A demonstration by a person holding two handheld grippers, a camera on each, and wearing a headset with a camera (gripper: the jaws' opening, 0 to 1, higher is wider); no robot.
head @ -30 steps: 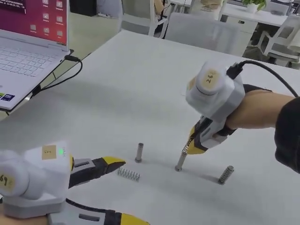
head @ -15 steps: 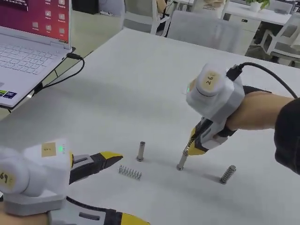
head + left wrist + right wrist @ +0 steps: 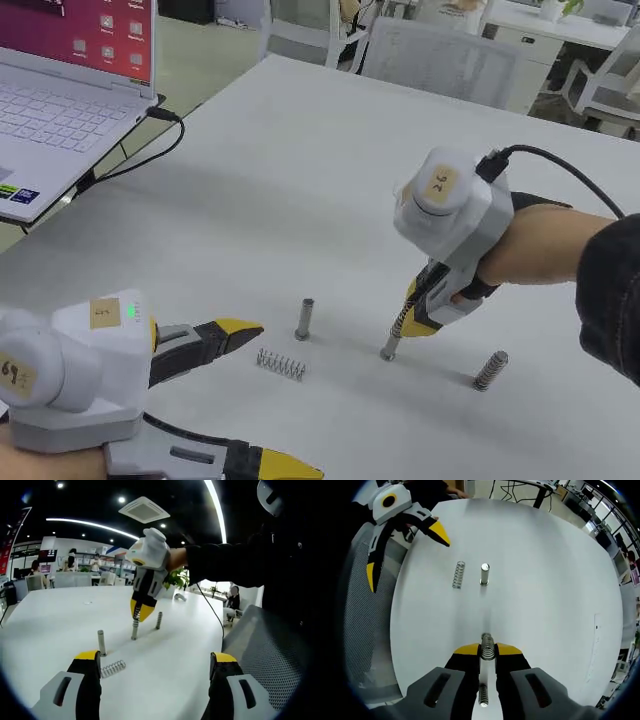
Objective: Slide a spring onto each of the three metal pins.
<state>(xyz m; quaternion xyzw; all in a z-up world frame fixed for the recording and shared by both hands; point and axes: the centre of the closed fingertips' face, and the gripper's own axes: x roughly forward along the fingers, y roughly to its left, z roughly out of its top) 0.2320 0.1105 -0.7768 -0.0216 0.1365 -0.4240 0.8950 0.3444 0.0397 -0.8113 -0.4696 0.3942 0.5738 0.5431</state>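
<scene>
Three short metal pins stand on the white table (image 3: 300, 180). The left pin (image 3: 304, 318) (image 3: 101, 642) (image 3: 484, 574) is bare, and a loose spring (image 3: 280, 364) (image 3: 113, 668) (image 3: 459, 574) lies beside it. My right gripper (image 3: 418, 318) (image 3: 488, 651) is shut on a spring (image 3: 488, 646) held over the top of the middle pin (image 3: 389, 348) (image 3: 135, 630). The right pin (image 3: 490, 370) (image 3: 159, 620) wears a spring. My left gripper (image 3: 272, 398) (image 3: 155, 657) hovers open near the loose spring, with nothing between its fingers.
An open laptop (image 3: 60, 110) sits at the table's far left with a black cable (image 3: 150, 150) trailing from it. Grey chairs (image 3: 440, 60) stand beyond the far edge. A black cable (image 3: 560, 165) runs from the right gripper.
The head camera has shifted slightly. My right gripper stays shut on the spring at the middle pin and has barely moved. The left gripper has held its place.
</scene>
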